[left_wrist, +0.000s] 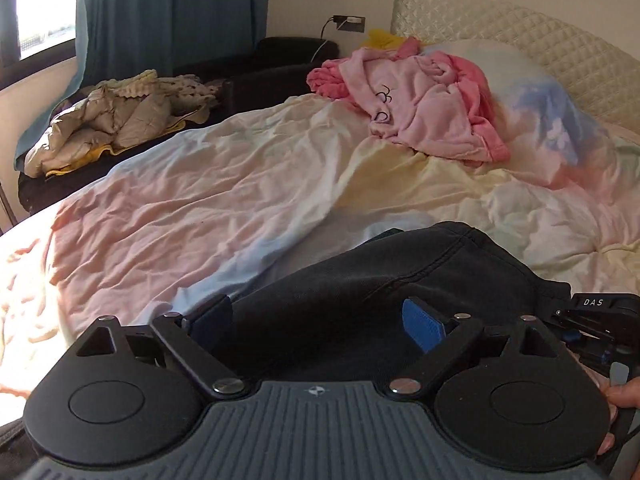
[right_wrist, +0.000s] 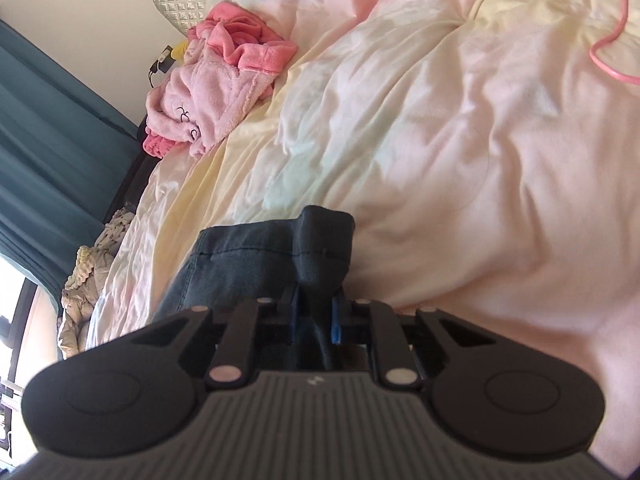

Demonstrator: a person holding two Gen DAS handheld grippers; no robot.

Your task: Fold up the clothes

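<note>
Daylight falls from the window on the left, beside a teal curtain (left_wrist: 168, 12), onto a crumpled beige quilted blanket (left_wrist: 116, 128) lying on a dark couch next to the bed. Pastel, wrinkled bedding (left_wrist: 240, 184) covers the bed, and a fluffy pink fleece robe (left_wrist: 424, 100) sits heaped near the cream quilted headboard (left_wrist: 520, 28). Closer in, the dark navy cotton garment (left_wrist: 400, 280) lies on the bedding. The left gripper (left_wrist: 316, 320) hovers over it with jaws wide apart, gripping nothing. Further right, the right gripper (right_wrist: 316, 316) has its jaws closed tightly on a bunched fold of the garment's hemmed edge.
</note>
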